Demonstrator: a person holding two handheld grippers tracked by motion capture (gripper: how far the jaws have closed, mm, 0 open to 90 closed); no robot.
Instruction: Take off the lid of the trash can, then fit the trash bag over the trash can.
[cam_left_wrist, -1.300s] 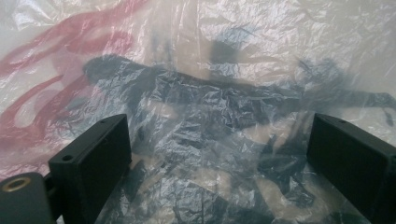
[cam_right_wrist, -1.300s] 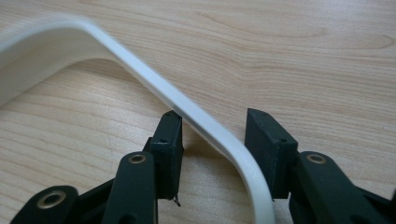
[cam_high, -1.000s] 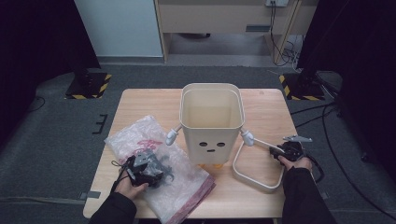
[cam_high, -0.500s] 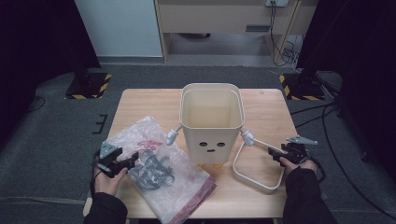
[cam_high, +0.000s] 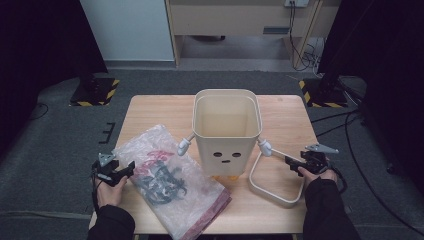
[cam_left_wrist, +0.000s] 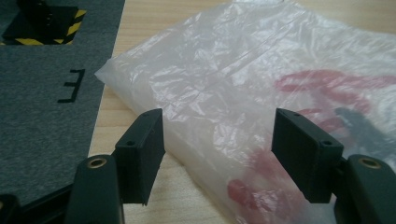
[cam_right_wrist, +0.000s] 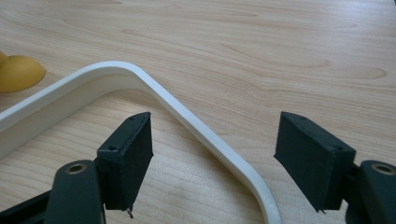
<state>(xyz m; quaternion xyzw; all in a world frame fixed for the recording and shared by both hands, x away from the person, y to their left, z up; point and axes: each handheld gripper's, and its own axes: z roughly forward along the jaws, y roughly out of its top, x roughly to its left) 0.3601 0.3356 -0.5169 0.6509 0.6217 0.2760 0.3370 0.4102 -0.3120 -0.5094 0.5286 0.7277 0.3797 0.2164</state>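
Note:
A cream bin (cam_high: 227, 127) with a face and two stubby arms stands at the table's middle. Its white loop handle (cam_high: 272, 192) lies on the table to the right. My right gripper (cam_high: 292, 162) is beside that loop; its jaws have just been opening, and the white loop (cam_right_wrist: 196, 126) runs between them untouched, my right gripper (cam_right_wrist: 217, 154) open. A crumpled clear plastic bag (cam_high: 170, 180) with red and black print lies at the left. My left gripper (cam_high: 122, 171) is at its left edge; its jaws have just been closing, with the bag (cam_left_wrist: 233, 93) between them unpinched, my left gripper (cam_left_wrist: 218, 135) open.
The wooden table (cam_high: 150, 112) ends just left of my left hand, with grey carpet (cam_left_wrist: 42, 93) below. A yellow foot (cam_right_wrist: 18, 72) of the bin shows near the loop. Black-and-yellow striped bases (cam_high: 95, 90) (cam_high: 325, 92) stand on the floor behind.
My left gripper has moved left off the top of the bag to its left edge, its jaws narrowing. The right gripper has stayed by the loop and its jaws have widened.

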